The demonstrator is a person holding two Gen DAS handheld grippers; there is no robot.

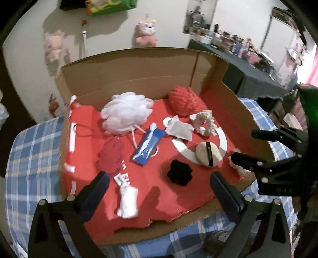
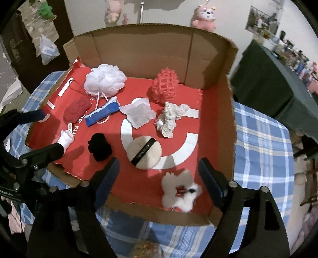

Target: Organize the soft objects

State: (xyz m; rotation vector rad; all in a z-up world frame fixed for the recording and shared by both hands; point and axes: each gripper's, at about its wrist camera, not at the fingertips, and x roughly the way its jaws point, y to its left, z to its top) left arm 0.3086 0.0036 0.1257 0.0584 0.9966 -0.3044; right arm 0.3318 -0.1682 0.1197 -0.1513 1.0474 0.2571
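Both tools hang over the near edge of a shallow cardboard box [image 2: 230, 123] lined in red and white. Low in the right wrist view, the right gripper [image 2: 159, 182] has its fingers spread wide with nothing between them, apart from a fluffy white puff [image 2: 179, 193] with something red at its middle, which lies just inside the box's near wall between the fingertips and lower down. At the bottom of the left wrist view, the left gripper [image 1: 159, 190] is also spread wide and empty; a small white rolled cloth [image 1: 128, 202] lies just inside its left finger, and a black scrunchie [image 1: 179, 172] sits a little beyond the gap.

Further into the box, at mid-frame, rest a round beige powder puff [image 2: 144, 151] with a black band, a dark red knitted bundle [image 2: 76, 110], a blue-and-white packet [image 2: 103, 114], and a crumpled white sheet [image 2: 139, 115] beside a cream knotted rope piece [image 2: 171, 119]. Toward the back wall, in the upper part of the frame, sit a white mesh bath pouf [image 2: 105, 79] on the left and a coral netted sponge [image 2: 165, 85] to its right.

The box stands on a blue plaid cloth [image 2: 262, 142]. Behind, on the pale wall at the top of the frame, hangs a pink plush toy [image 2: 204, 17]; at upper right is a dark-covered table [image 1: 250, 75] crowded with small bottles.
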